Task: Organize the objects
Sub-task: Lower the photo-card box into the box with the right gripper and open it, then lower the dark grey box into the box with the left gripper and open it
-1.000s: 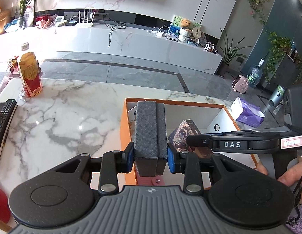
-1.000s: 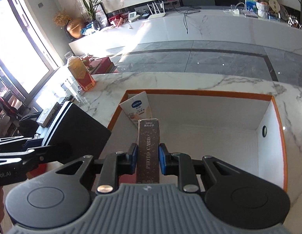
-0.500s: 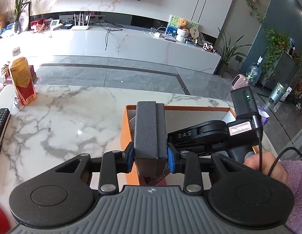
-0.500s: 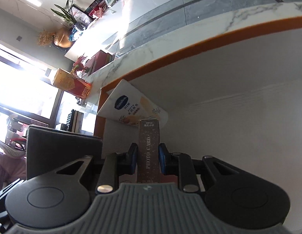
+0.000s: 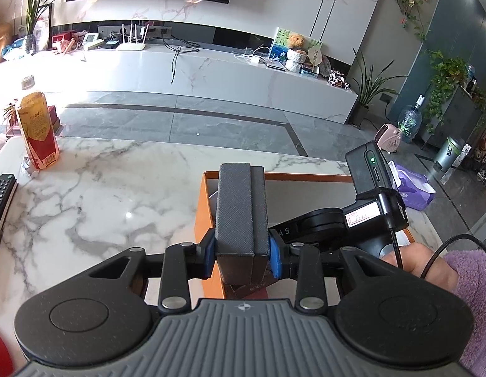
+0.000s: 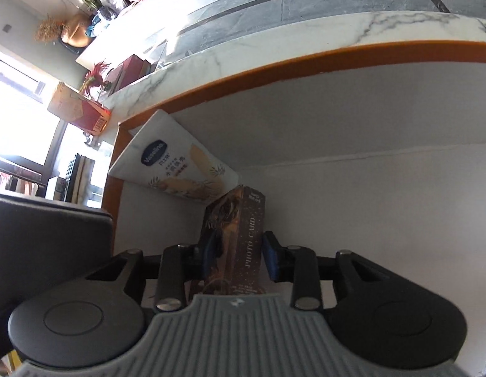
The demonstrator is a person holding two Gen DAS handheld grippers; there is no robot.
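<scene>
Two tongs: left tongs (image 5: 242,253) clamp grey case (image 5: 241,210); right tongs (image 6: 240,259) parted around photo-card box (image 6: 240,238).

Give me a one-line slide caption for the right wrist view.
Right gripper, open, straddles the photo card box inside the orange-rimmed box, beside a leaning lotion packet.

Daylight floods both views from the left. In the right wrist view the window (image 6: 20,106) is blown out to white, and the box (image 6: 353,116) interior lies in soft shade. In the left wrist view a glare spot sits on the counter (image 5: 128,214). Fisheye bending curves the edges; corners go black. Focus is sharp enough overall.
</scene>
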